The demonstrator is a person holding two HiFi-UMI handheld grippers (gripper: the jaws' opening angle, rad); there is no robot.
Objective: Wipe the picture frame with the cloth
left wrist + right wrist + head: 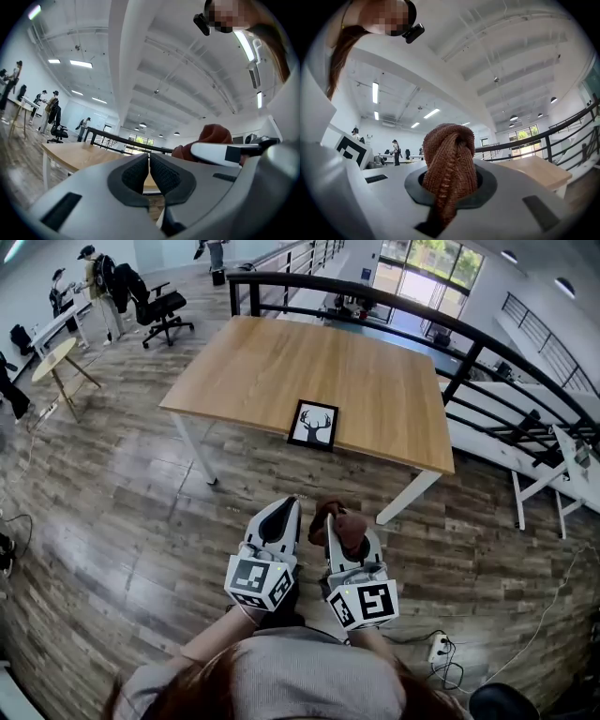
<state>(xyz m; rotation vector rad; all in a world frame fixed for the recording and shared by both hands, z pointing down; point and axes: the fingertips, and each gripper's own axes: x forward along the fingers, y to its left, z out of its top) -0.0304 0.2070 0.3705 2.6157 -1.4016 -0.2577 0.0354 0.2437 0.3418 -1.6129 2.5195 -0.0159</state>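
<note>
At the near edge of the wooden worktop [281,362], the picture frame [313,425] with its deer print sits well apart from both grippers. Nearer, over the plank floor [141,521], the left gripper [284,507] is fully closed on nothing. Just right of it, the right gripper [347,532] clamps a bunched brown cloth [449,154].
</note>
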